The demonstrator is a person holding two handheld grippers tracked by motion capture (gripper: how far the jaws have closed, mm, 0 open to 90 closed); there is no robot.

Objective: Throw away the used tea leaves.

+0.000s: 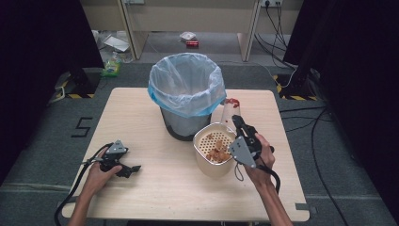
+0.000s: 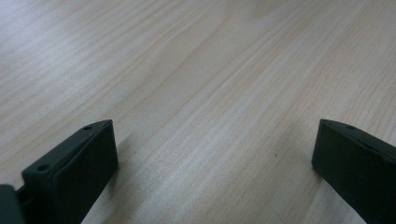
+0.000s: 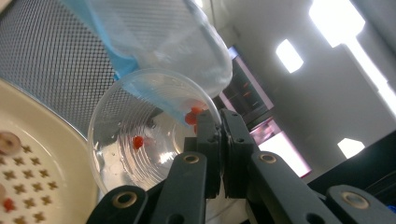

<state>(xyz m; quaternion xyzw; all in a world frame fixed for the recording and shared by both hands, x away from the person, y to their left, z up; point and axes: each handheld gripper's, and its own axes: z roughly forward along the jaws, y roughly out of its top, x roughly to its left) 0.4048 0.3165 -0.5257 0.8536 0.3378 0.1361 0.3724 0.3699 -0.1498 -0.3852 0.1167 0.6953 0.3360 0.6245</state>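
Near the desk's front-left corner the left gripper rests with its jaws spread wide — nothing between them but bare wood. Right of centre stands the cream strainer bowl, touching the bin behind it. The right gripper pinches the rim of the clear plastic cup — jaws tight. The cup lies tilted, long axis running back toward the far edge, mouth facing the gripper, a few red bits inside; the bin lies just to its left.
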